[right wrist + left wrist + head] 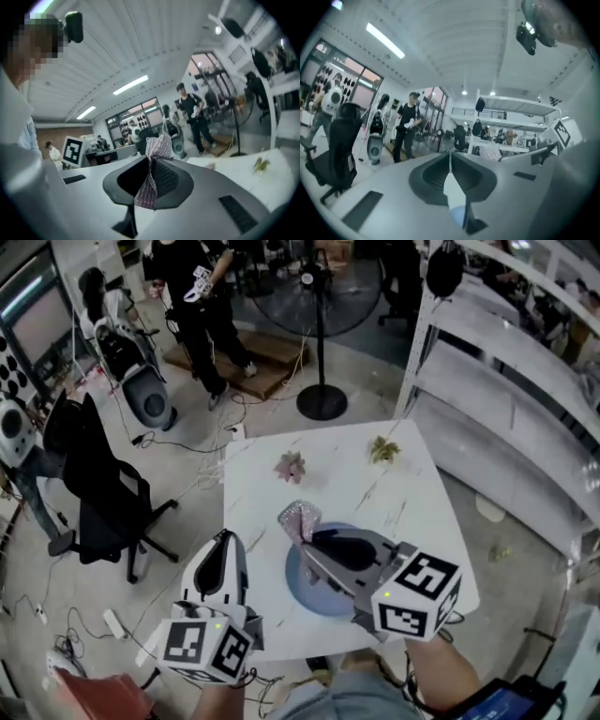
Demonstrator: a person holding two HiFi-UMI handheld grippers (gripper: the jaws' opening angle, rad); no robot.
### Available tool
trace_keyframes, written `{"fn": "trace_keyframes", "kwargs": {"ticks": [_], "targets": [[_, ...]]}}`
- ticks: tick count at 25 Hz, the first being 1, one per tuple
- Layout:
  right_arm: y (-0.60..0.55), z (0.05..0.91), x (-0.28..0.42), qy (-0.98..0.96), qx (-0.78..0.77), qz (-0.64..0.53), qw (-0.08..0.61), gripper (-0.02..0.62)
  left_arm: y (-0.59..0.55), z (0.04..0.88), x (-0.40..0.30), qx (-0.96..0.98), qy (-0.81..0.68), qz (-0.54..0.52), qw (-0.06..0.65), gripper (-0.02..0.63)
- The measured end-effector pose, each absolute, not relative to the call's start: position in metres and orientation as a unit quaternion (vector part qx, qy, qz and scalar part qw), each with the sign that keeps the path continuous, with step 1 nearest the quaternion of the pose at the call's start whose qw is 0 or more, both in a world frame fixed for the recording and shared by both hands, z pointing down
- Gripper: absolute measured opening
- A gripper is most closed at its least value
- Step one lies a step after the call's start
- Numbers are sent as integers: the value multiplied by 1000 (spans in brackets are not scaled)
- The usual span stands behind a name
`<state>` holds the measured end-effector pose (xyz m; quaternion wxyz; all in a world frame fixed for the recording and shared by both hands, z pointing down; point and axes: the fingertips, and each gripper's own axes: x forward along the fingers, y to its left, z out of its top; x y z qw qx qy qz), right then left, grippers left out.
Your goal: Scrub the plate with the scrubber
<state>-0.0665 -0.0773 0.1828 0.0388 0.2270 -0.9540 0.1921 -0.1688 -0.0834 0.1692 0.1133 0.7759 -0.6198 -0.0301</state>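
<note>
A blue plate [302, 585] lies on the white table [347, 479] near its front edge, mostly covered by my right gripper [306, 536]. That gripper is shut on a silvery pink mesh scrubber [300, 518], which sticks out past the jaw tips above the plate's far rim. In the right gripper view the scrubber [154, 176] is pinched between the closed jaws of the right gripper [152, 159]. My left gripper [226, 538] hovers at the table's left edge, shut and holding nothing. In the left gripper view the left gripper [450, 161] shows a sliver of the plate [457, 216] below its jaw tips.
A small pink plant ornament [291, 466] and a yellow-green one [382, 450] lie on the far half of the table. A fan stand [322, 399] rises beyond the table, a black office chair [94, 484] is at left, white shelving [506, 399] at right. A person [202, 306] stands farther back.
</note>
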Motion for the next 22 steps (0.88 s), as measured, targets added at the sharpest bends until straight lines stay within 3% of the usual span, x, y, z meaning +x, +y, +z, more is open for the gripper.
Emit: {"fn": "trace_keyframes", "kwargs": {"ticks": [5, 9, 22], "targets": [[-78, 104, -56, -938, 346, -3, 11, 52, -65, 72, -167, 767, -637, -74, -13, 15], [-73, 73, -36, -914, 397, -73, -24, 54, -50, 40, -161, 755, -646, -86, -73, 11], [-70, 62, -14, -881, 460, -101, -40, 43, -51, 35, -141, 774, -621, -86, -89, 8]]}}
